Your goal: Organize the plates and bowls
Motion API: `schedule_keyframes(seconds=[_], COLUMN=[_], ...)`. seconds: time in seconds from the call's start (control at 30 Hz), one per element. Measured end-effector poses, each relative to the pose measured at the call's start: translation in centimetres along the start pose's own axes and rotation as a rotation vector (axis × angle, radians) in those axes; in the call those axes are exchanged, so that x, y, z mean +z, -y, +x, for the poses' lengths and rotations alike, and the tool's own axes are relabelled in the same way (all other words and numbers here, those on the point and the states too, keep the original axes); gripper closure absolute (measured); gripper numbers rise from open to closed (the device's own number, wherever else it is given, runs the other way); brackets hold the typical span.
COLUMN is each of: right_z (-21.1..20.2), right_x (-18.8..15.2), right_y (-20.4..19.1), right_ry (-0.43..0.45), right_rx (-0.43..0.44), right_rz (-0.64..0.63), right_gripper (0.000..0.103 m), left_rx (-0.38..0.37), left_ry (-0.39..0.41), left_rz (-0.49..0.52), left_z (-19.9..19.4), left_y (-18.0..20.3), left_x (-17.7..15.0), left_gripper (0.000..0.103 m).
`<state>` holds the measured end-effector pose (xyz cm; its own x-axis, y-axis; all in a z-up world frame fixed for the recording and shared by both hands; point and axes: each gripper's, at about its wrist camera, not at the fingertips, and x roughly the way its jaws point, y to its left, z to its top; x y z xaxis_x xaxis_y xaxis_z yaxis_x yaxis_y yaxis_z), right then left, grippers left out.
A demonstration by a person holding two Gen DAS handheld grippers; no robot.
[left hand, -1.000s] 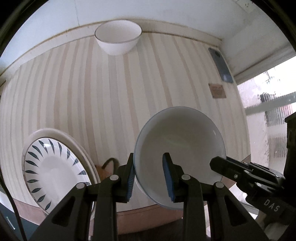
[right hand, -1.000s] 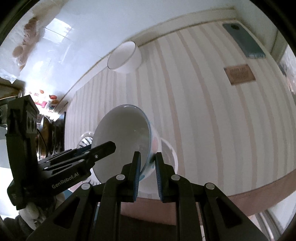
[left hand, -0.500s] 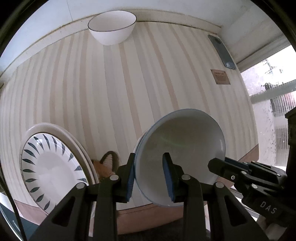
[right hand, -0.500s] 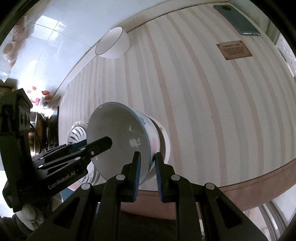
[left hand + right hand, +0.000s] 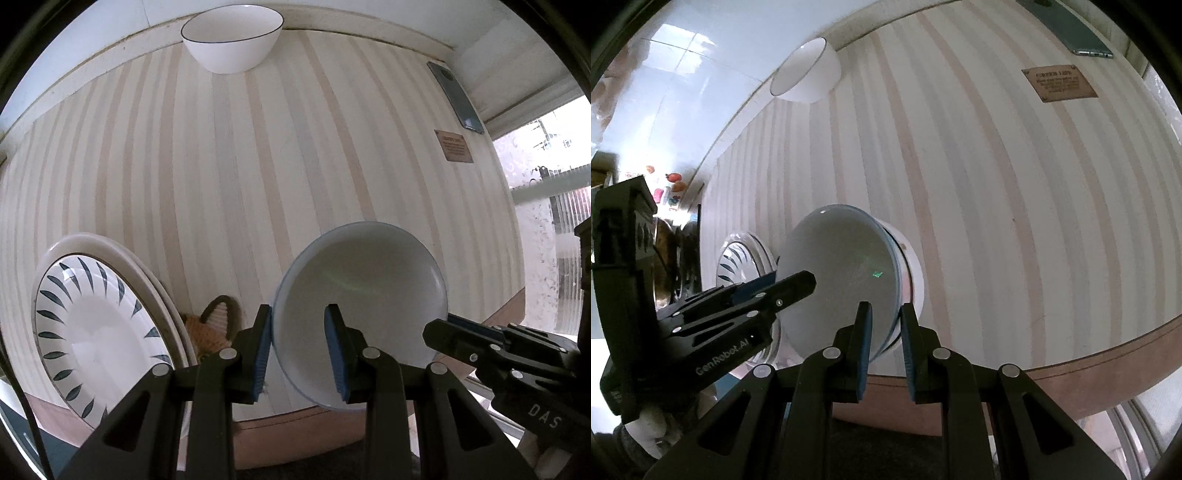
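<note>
A pale blue-rimmed bowl (image 5: 362, 302) is held at the table's near edge by both grippers. My left gripper (image 5: 299, 354) is shut on its left rim. My right gripper (image 5: 884, 343) is shut on its right rim; in the right wrist view the bowl (image 5: 842, 273) sits nested on a white bowl (image 5: 910, 266) below it. A leaf-patterned plate (image 5: 92, 325) lies on a larger white plate at the near left. A white bowl with a dark rim (image 5: 232, 37) stands at the far edge by the wall.
A phone (image 5: 456, 98) and a small brown plaque (image 5: 454, 146) lie at the far right of the striped table (image 5: 240, 177). An orange woven object (image 5: 210, 328) lies between the plates and the held bowl. A window is at the right.
The held bowl has come down onto the white bowl beneath it and levelled. Both grippers stayed shut on its rim.
</note>
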<state>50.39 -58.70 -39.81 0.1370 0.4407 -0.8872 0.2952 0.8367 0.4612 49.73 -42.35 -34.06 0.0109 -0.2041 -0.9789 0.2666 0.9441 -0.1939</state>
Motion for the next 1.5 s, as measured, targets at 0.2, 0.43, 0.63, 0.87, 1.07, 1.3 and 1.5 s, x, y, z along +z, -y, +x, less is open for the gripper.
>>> schedule_keyframes(seconds=[0.2,0.43,0.63,0.87,1.07,1.3,1.5], right_z=[-0.3,-5.4,-4.0,2.9,6.6,7.9,7.8], right_x=[0.7,6.5,16.6,26.1,29.5,30.0,29.8], right_y=[0.3,-0.2,-3.3,-7.3,-8.2,-8.6,-9.2], right_ry=[-0.053,0.073,0.173,0.151,0.119,0.103,0.103], right_rx=[0.024,0.101,0.138,0.089,0.025,-0.012,-0.032], right_rz=[0.019,0.031,-0.014,-0.049,-0.087,-0.146,-0.171], right_gripper=[0.085,0.051,0.051,0.051,0.059,0.092,0.092], left_rx=[-0.073,-0.043,-0.039,-0.037,-0.012,-0.021,0.026], left_ry=[0.039,0.219,0.215,0.117,0.090,0.120,0.125], left_rz=[-0.055,-0.201,-0.334,-0.385,-0.356,-0.332,-0.307], left_z=[-3.7,-8.4,-5.8,-0.5,1.7,1.2,0.8], left_y=[-1.2,-6.1,-11.0,-13.8,-14.1,-13.7,-12.6], left_x=[0.3,8.0,16.2,21.9,22.9,22.9,22.9], left_gripper=[0.076,0.074,0.074,0.074,0.079,0.091,0.090])
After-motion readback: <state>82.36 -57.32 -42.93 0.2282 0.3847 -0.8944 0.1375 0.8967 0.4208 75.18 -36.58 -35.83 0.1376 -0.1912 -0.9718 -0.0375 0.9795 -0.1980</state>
